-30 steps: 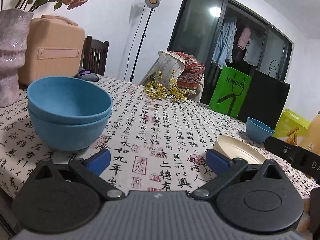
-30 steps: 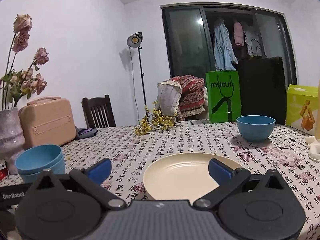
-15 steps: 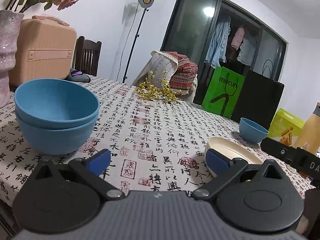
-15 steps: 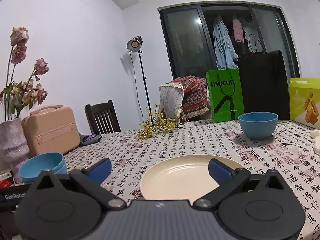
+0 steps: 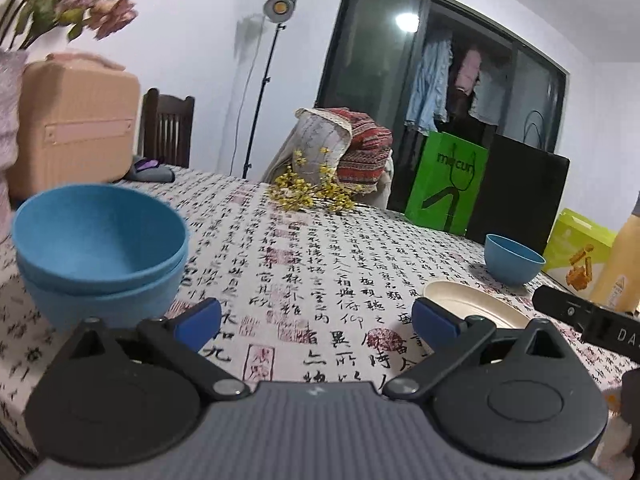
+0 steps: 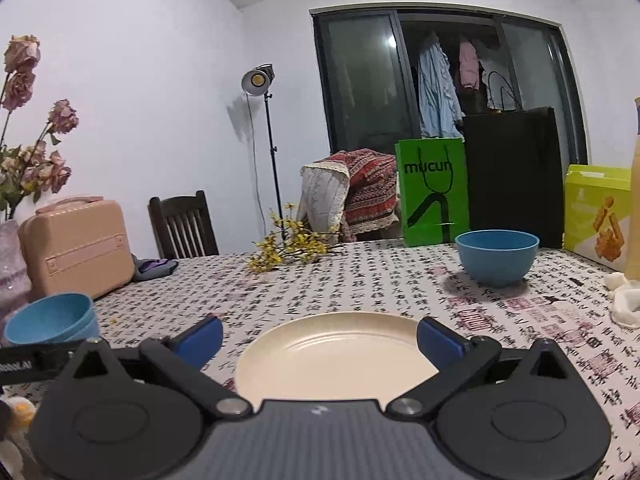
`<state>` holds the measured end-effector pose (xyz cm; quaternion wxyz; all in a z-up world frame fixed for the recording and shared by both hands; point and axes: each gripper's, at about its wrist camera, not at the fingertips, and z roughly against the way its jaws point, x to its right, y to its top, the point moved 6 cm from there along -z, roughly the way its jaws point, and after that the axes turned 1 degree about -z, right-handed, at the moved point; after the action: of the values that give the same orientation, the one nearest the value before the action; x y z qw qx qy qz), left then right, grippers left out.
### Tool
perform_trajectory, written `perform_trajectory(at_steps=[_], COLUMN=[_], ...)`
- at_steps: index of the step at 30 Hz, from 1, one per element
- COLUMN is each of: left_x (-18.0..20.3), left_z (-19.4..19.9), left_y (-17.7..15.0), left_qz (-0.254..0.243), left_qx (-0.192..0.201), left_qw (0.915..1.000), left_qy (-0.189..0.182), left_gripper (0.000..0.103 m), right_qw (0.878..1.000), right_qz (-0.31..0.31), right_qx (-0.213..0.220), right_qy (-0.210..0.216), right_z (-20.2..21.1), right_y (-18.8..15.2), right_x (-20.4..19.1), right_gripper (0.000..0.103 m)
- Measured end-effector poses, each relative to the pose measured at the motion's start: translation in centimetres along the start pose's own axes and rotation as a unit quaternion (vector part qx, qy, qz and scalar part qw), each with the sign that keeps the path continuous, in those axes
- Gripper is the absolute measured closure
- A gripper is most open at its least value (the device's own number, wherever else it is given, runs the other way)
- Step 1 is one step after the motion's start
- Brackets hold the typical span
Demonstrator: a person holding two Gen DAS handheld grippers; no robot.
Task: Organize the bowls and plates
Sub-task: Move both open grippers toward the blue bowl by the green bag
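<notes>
Two blue bowls nested in a stack (image 5: 100, 248) stand on the patterned tablecloth at the left, just ahead of my left gripper (image 5: 316, 320), which is open and holds nothing. The same stack (image 6: 52, 320) shows at the left edge of the right wrist view. A cream plate (image 6: 336, 356) lies flat right in front of my right gripper (image 6: 320, 338), whose open fingers straddle its near rim from above. The plate (image 5: 468, 306) also shows low at the right of the left wrist view. A single blue bowl (image 6: 497, 256) stands farther back on the right.
A pink case (image 6: 76, 244) and a vase of dried roses (image 6: 10, 268) stand at the left. Yellow flower sprigs (image 6: 292, 246) lie mid-table. A green bag (image 6: 434, 192), a black bag, a yellow-green box (image 6: 598, 216) and a bottle line the far right. A white object (image 6: 626, 304) lies beside the box.
Both grippers have shifted slightly above the table; the left one swung a little, so the bowl stack sits closer and lower left. Jaws stayed open and nothing was picked up.
</notes>
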<state>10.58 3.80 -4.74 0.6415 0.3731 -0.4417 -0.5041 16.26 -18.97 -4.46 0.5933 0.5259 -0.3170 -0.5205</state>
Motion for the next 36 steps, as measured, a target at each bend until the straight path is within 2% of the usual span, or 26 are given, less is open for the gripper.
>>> perform_trajectory(at_steps=[6, 17, 25, 36], left_x=[0.4, 1.9, 3.5, 5.2], left_z=[-1.0, -1.2, -1.7, -4.1], left_y=[0.8, 3.7, 5.6, 6.6], left_qz=[-0.014, -0.047, -0.059, -0.059], left_qx=[-0.008, 0.026, 0.039, 0.023], left_qw=[0.9998, 0.9984, 0.9969, 0.9967], left_qy=[-0.009, -0.019, -0.035, -0.050], left_gripper=[0.000, 0.000, 0.000, 0.000], right_qw=[1.000, 0.998, 0.997, 0.996], right_qz=[0.006, 0.013, 0.004, -0.016], right_qx=[0.007, 0.027, 0.027, 0.019], right_qy=[-0.015, -0.061, -0.072, -0.082], right_z=[-0.2, -0.5, -0.9, -2.1], right_y=[1.2, 4.5, 6.1, 7.3], right_x=[1.4, 4.3, 6.1, 8.7], right_gripper=[0.000, 0.000, 0.000, 0.000])
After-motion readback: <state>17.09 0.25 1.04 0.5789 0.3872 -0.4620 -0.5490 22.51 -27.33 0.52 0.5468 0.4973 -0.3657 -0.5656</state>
